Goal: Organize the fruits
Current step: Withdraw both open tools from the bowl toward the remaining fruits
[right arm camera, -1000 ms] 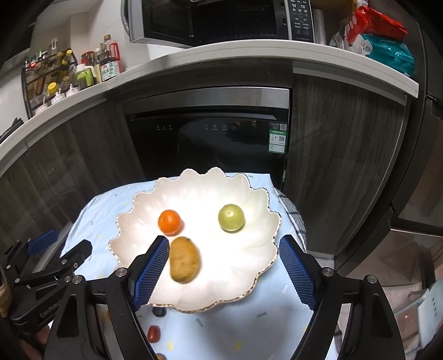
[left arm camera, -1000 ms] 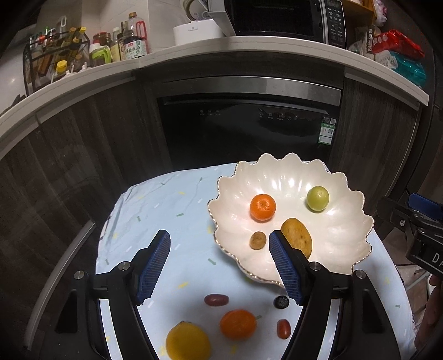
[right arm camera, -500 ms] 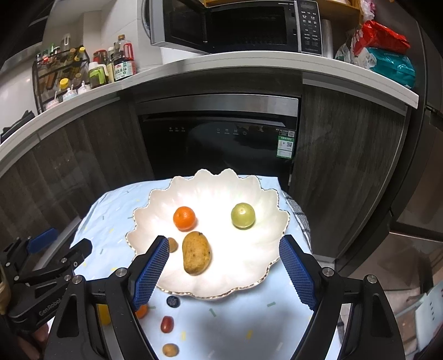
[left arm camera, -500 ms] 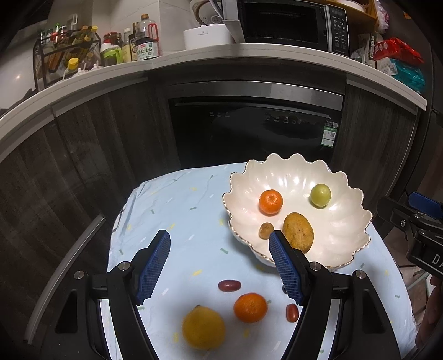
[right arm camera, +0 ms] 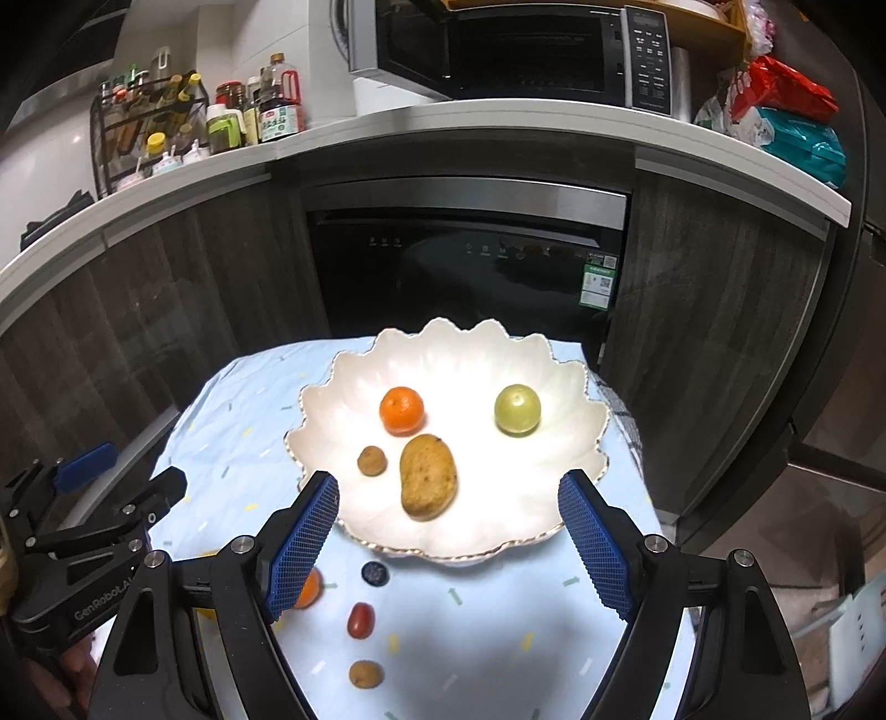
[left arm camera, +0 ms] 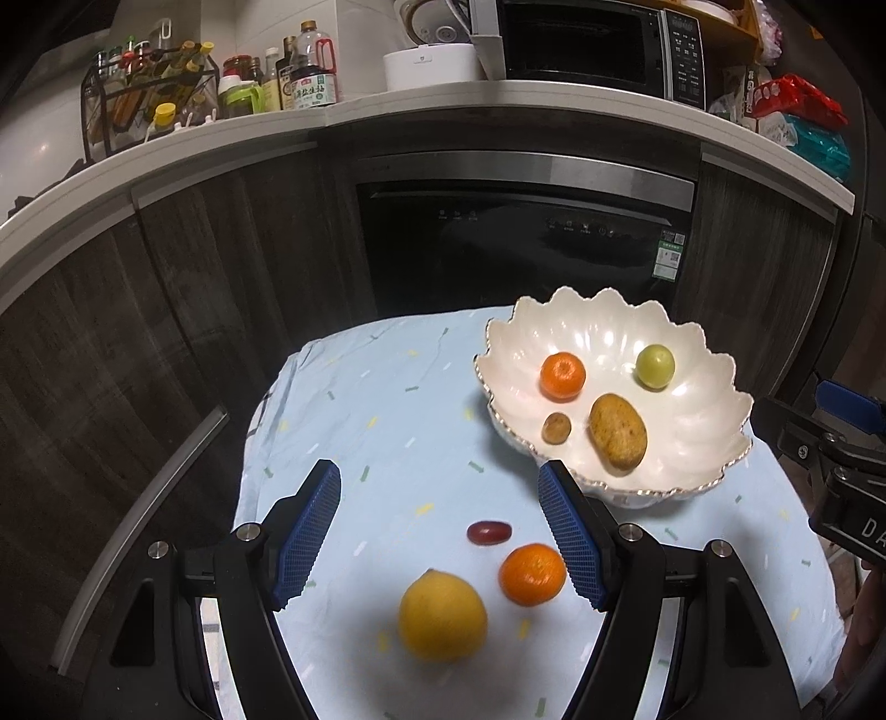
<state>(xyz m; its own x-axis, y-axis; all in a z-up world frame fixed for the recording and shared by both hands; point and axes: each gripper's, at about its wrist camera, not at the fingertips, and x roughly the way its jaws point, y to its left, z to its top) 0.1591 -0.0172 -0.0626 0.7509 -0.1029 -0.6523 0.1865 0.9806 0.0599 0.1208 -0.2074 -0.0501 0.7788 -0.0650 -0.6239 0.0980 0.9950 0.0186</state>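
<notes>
A white scalloped bowl (left arm camera: 709, 443) (right arm camera: 554, 498) on a pale blue cloth holds a tangerine (left arm camera: 562, 376) (right arm camera: 402, 410), a green round fruit (left arm camera: 655, 366) (right arm camera: 517, 410), a brown oblong fruit (left arm camera: 617, 432) (right arm camera: 428, 476) and a small brown fruit (left arm camera: 556, 427) (right arm camera: 371, 460). On the cloth in front lie a yellow lemon (left arm camera: 443, 616), a second tangerine (left arm camera: 532, 573), a dark red grape (left arm camera: 488, 533), a blueberry (right arm camera: 374, 573), a red cherry tomato (right arm camera: 360, 620) and a small brown fruit (right arm camera: 366, 674). My left gripper (left arm camera: 440, 534) hangs open above the loose fruit. My right gripper (right arm camera: 448, 545) is open and empty over the bowl's near rim.
The small table (left arm camera: 354, 421) stands before dark cabinets and a black dishwasher (left arm camera: 526, 249). The counter above carries bottles, a wire rack (left arm camera: 144, 94) and a microwave (left arm camera: 598, 50). The table drops off on the left and right sides.
Both grippers have drawn back from the bowl, which now looks smaller and farther. More loose fruit on the cloth has come into both views. Neither jaw opening changed.
</notes>
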